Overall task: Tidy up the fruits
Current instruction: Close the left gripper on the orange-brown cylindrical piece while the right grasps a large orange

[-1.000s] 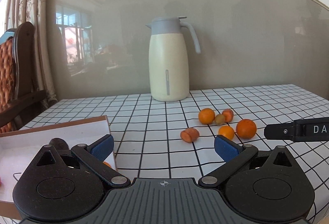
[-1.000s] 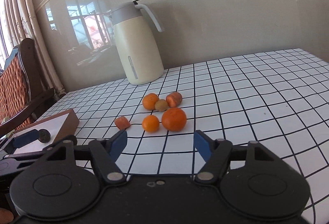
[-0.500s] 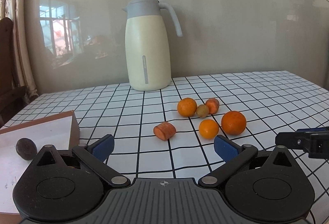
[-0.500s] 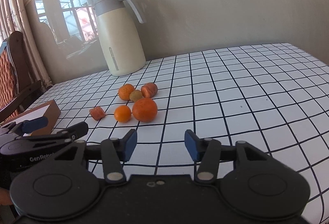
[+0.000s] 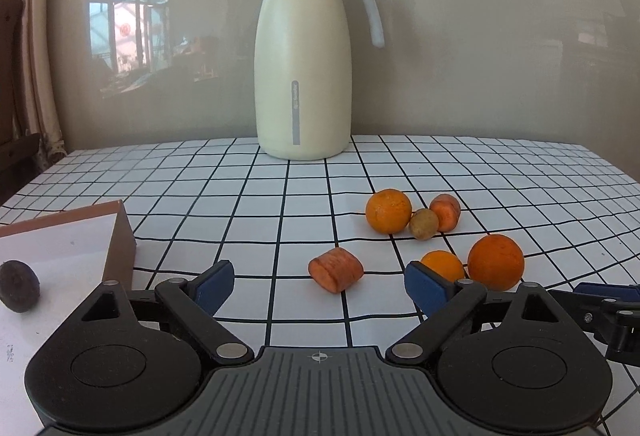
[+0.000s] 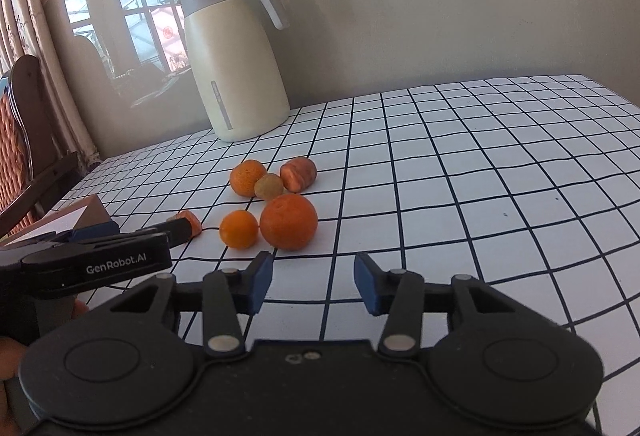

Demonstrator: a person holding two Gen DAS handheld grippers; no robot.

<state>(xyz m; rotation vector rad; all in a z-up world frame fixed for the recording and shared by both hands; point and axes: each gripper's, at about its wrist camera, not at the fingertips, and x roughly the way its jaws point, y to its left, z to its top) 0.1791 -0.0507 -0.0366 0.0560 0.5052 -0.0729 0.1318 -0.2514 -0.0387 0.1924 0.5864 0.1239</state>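
Observation:
Several fruits lie on the checked tablecloth: a big orange (image 5: 495, 262) (image 6: 289, 221), a small orange (image 5: 442, 265) (image 6: 239, 234), a third orange (image 5: 388, 211) (image 6: 248, 177), a small brownish fruit (image 5: 423, 223) (image 6: 269, 187), and two carrot-like pieces (image 5: 336, 269) (image 5: 445, 212) (image 6: 298, 173). My left gripper (image 5: 319, 287) is open and empty, just short of the near piece. My right gripper (image 6: 313, 282) is open and empty, just short of the big orange. A dark fruit (image 5: 18, 291) lies in the brown-edged box (image 5: 122, 236).
A cream thermos jug (image 5: 304, 60) (image 6: 234, 56) stands at the back by the wall. A wooden chair (image 6: 24, 124) stands at the left beyond the table edge. The left gripper's body (image 6: 92, 260) crosses the right wrist view at left.
Both grippers have moved forward toward the fruit cluster, which now looks larger and nearer. The left view has swung right, away from the box. Both stay open.

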